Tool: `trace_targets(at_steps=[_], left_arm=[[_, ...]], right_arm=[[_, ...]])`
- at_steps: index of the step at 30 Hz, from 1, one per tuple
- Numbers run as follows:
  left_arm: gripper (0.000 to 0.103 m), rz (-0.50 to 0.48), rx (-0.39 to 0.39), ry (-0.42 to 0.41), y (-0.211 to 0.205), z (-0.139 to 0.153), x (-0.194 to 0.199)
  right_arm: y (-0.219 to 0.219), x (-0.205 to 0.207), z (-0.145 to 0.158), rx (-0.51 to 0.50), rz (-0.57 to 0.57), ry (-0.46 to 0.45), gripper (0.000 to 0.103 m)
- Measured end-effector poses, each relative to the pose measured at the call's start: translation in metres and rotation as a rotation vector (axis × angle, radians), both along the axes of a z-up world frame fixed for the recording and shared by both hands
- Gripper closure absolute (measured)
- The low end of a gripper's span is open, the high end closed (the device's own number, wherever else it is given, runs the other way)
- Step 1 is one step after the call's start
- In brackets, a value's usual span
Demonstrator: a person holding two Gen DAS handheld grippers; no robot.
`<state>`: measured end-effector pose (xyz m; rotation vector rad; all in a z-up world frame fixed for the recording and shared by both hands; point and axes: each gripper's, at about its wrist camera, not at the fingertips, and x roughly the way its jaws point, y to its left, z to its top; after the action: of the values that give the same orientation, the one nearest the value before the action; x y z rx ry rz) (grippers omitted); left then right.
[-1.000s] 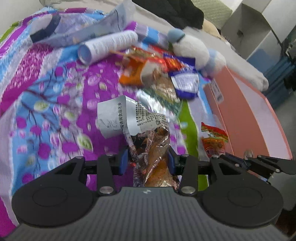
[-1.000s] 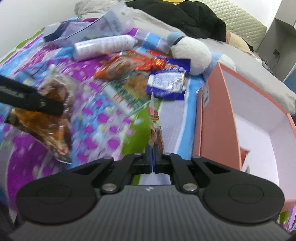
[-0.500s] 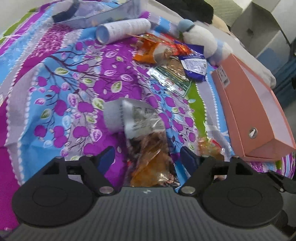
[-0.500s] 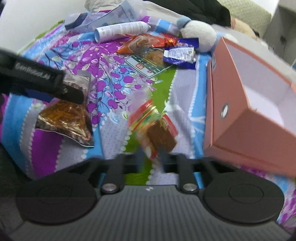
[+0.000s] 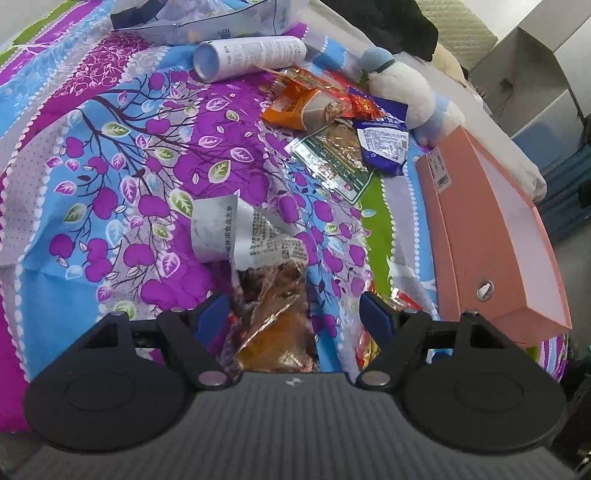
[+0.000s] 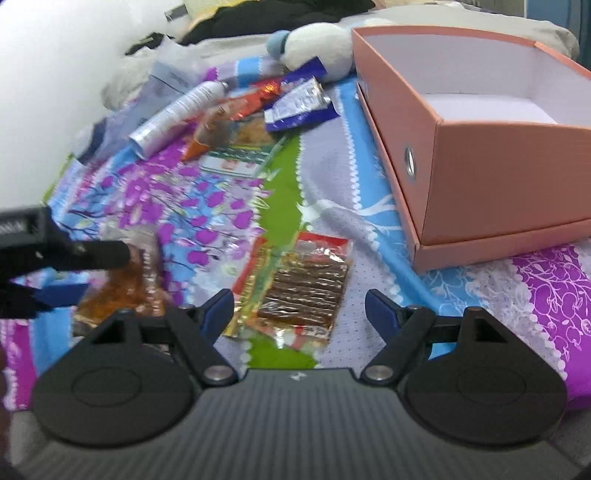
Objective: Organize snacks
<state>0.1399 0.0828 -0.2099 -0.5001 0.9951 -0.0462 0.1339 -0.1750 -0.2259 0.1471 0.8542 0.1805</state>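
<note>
left gripper [image 5: 295,314] wide, clear brown-snack bag [image 5: 273,314] loose between jaws | right gripper [image 6: 299,308] jaws opening, red packet [image 6: 295,291] lying free between | pink box [image 6: 480,177] at 2 o'clock

A white-and-blue plush toy [image 5: 402,92] was seen on a floral bedspread [image 5: 110,177], with dark clothing [image 6: 273,14] heaped behind it
</note>
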Motion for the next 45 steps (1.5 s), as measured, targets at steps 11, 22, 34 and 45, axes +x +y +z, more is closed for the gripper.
trace_targets(at_steps=[11, 22, 34, 45], left_arm=[[0.028, 0.056, 0.078, -0.004, -0.012, -0.011, 0.017], [0.058, 0.011, 0.107, -0.011, -0.014, -0.015, 0.021], [0.064, -0.048, 0.111, -0.116, -0.021, 0.037, -0.011], [0.065, -0.097, 0.1, -0.216, -0.034, 0.092, -0.027]], right_arm=[[0.015, 0.022, -0.021, -0.09, 0.014, 0.006, 0.022], [0.023, 0.021, -0.004, -0.193, 0.071, -0.027, 0.05], [0.01, 0.007, 0.02, -0.179, 0.057, -0.063, 0.051], [-0.011, -0.013, 0.081, -0.125, 0.014, -0.169, 0.051]])
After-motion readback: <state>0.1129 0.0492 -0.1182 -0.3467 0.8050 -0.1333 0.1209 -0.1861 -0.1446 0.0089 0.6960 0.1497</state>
